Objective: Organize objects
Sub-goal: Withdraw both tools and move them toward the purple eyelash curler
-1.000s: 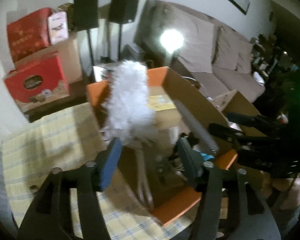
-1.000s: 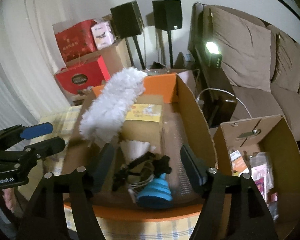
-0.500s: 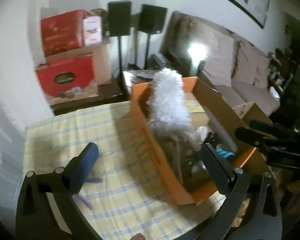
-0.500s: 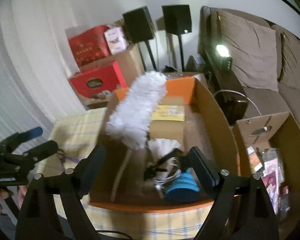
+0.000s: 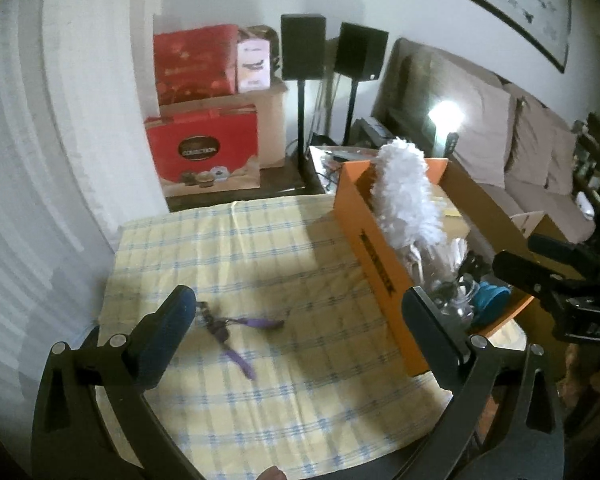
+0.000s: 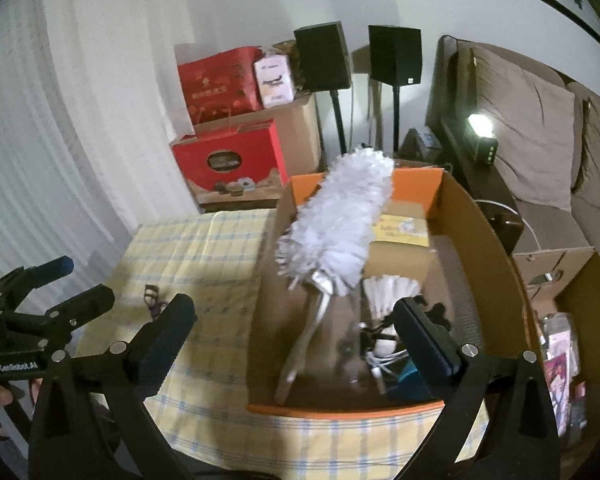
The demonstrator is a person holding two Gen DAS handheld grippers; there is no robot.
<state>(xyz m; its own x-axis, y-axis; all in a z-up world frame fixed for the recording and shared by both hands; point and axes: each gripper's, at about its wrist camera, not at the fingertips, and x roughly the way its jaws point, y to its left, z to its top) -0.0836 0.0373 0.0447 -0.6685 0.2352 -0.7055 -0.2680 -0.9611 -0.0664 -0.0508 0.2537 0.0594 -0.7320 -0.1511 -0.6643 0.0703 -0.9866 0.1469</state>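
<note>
An orange cardboard box (image 5: 374,256) (image 6: 420,188) stands on the right of the yellow checked tablecloth (image 5: 260,248) (image 6: 204,240). A white feather duster (image 5: 406,196) (image 6: 340,228) leans in it, above a shuttlecock (image 6: 388,290), cables and a blue object (image 5: 492,298). A purple strap with a dark clip (image 5: 236,330) (image 6: 154,300) lies on the cloth. My left gripper (image 5: 296,320) (image 6: 56,284) is open above the cloth, near the strap. My right gripper (image 6: 296,340) (image 5: 556,264) is open over the box's near left corner, holding nothing.
Red gift boxes (image 5: 202,148) (image 6: 228,156) on cardboard cartons stand behind the table. Two black speakers on stands (image 5: 304,52) (image 6: 394,60) and a brown sofa (image 5: 532,152) (image 6: 532,120) follow to the right. A second open carton (image 6: 568,280) sits right of the orange box.
My left gripper let go of the duster, opened wide and drew back left over the cloth. The duster now rests in the box. My right gripper opened wider and pulled back.
</note>
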